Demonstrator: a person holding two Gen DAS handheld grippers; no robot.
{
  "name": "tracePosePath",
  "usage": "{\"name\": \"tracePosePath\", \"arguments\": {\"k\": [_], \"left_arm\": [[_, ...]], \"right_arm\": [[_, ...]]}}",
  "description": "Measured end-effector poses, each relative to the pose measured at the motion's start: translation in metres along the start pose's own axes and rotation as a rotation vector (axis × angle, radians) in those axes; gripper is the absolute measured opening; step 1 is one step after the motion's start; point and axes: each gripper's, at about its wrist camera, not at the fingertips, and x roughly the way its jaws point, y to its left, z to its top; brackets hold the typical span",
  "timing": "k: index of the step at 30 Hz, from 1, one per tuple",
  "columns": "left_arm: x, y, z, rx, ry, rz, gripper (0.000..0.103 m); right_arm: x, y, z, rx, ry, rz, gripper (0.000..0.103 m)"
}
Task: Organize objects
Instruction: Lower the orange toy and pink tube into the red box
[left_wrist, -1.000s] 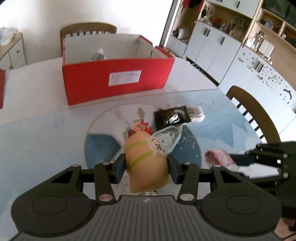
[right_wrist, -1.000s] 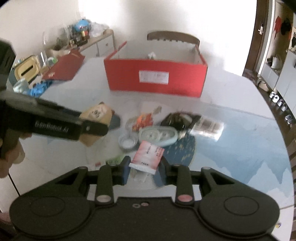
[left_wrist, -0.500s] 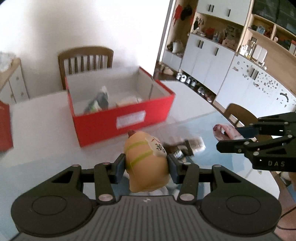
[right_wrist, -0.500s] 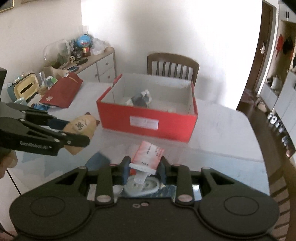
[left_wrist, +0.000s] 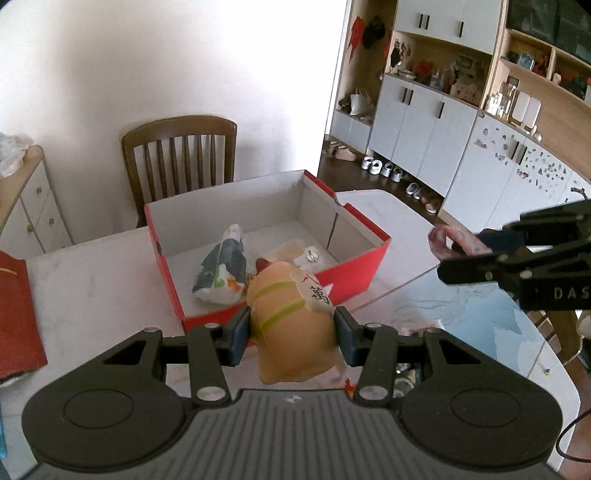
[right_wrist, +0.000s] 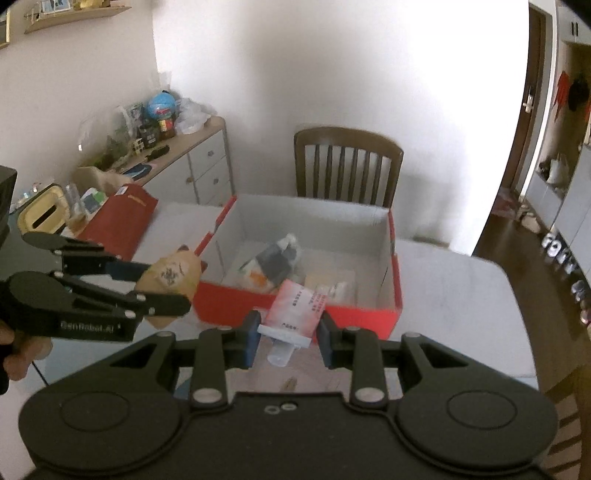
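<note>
Bench (left_wrist: 92, 280): white, box at far side.
Box (left_wrist: 354, 266): red, open, wrapped items inside.
Left tool (left_wrist: 291, 330): clamped on toy (left_wrist: 291, 317), above box's near wall.
Right tool (right_wrist: 288, 338): closed on packet (right_wrist: 295, 310), at box's near wall.

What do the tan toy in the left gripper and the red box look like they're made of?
Tan toy: probably soft plush or squashy foam, matte; it bulges between the left gripper's pads. Red box: cardboard, smooth red outside, plain white inside, with thin folded walls and a printed label.
</note>
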Motion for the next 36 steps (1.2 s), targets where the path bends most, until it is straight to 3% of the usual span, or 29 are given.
{"name": "tracePosePath", "arguments": {"k": [23,36], "left_arm": [[0.121,0.025,0.058,0.084,0.127,0.008,0.047],[0.190,0.040,0.071,0.027,0.254,-0.016,0.047]], "right_arm": [[0.129,-0.031,0.062,-0.032,0.048,-0.138,0.031],[0.202,-0.043,0.063,0.078,0.221,-0.139,0.031]]}}
